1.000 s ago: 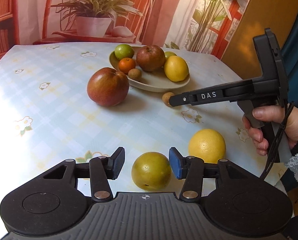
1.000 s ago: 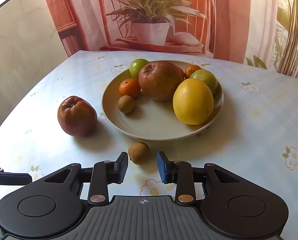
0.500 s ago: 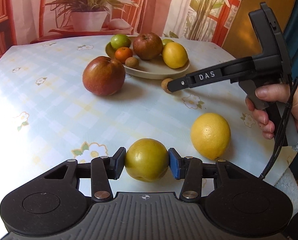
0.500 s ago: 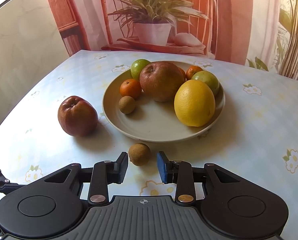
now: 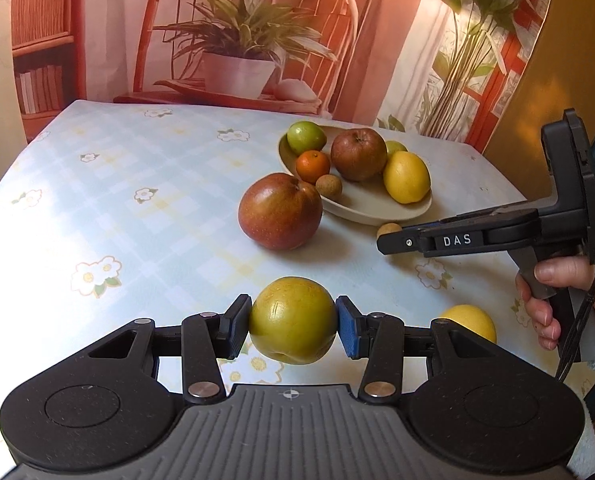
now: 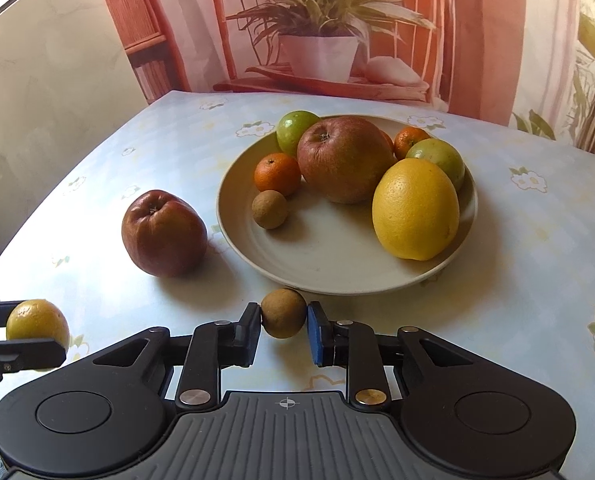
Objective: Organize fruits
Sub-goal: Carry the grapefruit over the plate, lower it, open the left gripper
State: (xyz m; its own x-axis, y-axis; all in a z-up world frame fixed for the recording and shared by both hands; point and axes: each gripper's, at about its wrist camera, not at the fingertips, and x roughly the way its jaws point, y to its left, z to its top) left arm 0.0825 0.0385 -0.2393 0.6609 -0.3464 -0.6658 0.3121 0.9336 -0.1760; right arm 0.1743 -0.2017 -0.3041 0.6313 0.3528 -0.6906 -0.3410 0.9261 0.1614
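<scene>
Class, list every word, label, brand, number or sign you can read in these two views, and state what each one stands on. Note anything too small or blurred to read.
"DAS": white capitals on the side of the right gripper, seen from the left wrist view.
Books on the shelf pictured in the backdrop: spines too small and blurred to read.
Crosshair mark on the grey gripper body: a sign, no letters.
Nothing else is readable.
</scene>
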